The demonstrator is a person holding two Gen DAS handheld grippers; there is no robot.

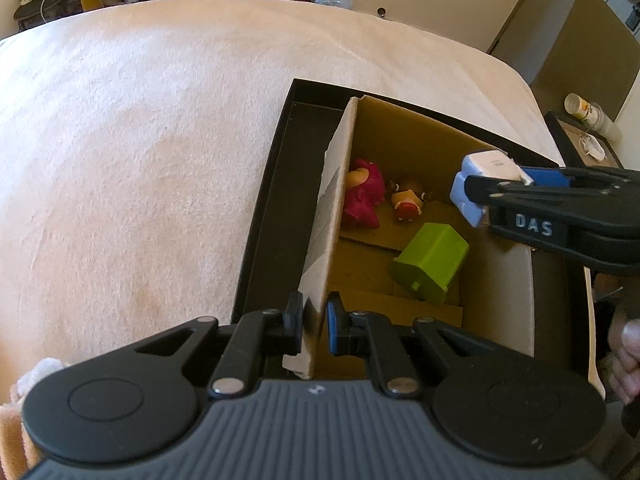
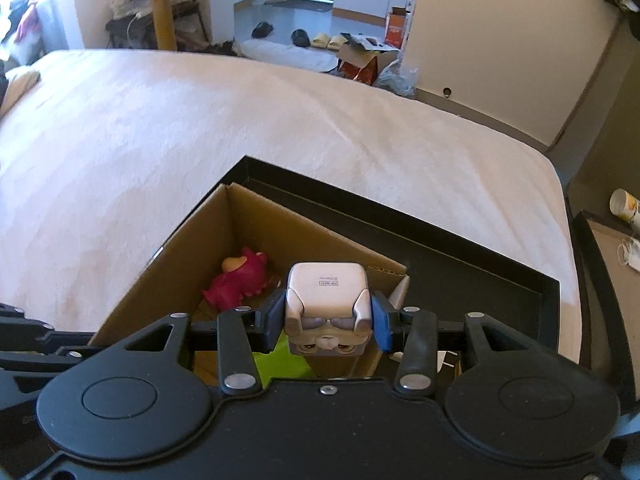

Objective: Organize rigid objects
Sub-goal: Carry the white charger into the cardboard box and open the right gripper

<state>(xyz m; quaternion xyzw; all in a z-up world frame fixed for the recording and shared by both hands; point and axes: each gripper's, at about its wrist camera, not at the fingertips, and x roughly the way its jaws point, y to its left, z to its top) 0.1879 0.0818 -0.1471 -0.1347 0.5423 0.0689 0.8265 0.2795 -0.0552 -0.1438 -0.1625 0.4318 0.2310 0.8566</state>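
You're nearly there by the look of it. Your left gripper (image 1: 314,322) has its jaws pinched onto the near end of the cardboard box's (image 1: 400,128) left wall, holding it steady inside the black tray (image 1: 280,184). Your right gripper (image 2: 326,322) is clamped on the sides of a white blocky figurine (image 2: 326,292), and it's hanging over the right side of the box, not let go yet.

Count of what's already in the box, ahead of your left jaws: one pink plush-looking toy (image 1: 360,196) against the left wall, one small orange-and-red figure (image 1: 408,200) just beside it, and one green block (image 1: 432,262) nearer to you. So three in, one in the jaws, four total that I can see.

The blanket (image 1: 140,160) beyond the tray has nothing loose on it, so I'd guess this figurine is the last one. All that's left is lowering it in and opening up.
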